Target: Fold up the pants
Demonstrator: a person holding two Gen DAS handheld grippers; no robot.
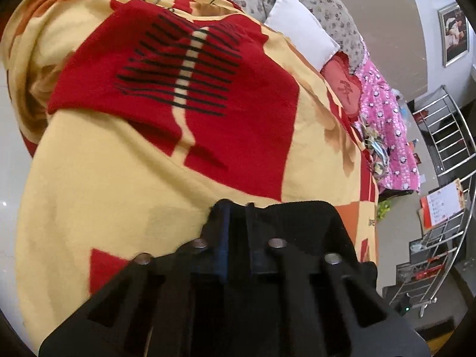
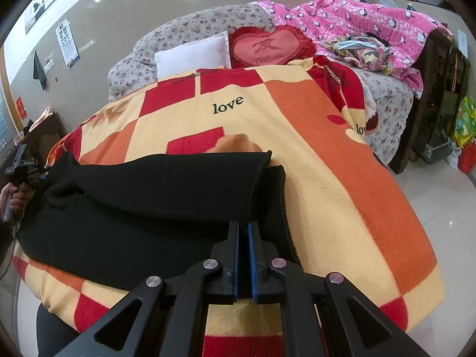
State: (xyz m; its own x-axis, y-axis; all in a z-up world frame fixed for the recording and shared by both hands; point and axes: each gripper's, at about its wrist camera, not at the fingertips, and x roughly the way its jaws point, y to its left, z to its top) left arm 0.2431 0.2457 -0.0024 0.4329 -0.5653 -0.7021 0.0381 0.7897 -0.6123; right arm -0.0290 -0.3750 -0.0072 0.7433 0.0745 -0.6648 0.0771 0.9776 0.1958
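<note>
**PANTS FOLD: STATUS, MID-TASK**

Left side: in the right wrist view the left gripper (image 2: pixel 20 163) sits at the far left end of the black pants (image 2: pixel 148 208), held in the person's hand (image 2: pixel 13 200). In its own wrist view the left gripper (image 1: pixel 236 208) has fingers drawn close together w/ black fabric bunched at the tips; appears pinched on the pants, though blur makes the contact hard to confirm.

Centre: pants lie across the patterned blanket (image 2: pixel 342 178) on the bed, near its front edge. One layer already rests over another; the upper layer's cuff edge falls just short of the lower layer's end at right. Judgement: at least one fold is made, approx. halfway done.

Right side: right gripper (image 2: pixel 244 232) fingers stand at a narrow gap w/ dark cloth between the blue pads; it seems to grip the pants' near edge.

Remaining, as judged: align ends, make a further fold across the length, flatten. Pillows and pink quilt (image 2: pixel 372 20) lie well apart at the head of the bed.
</note>
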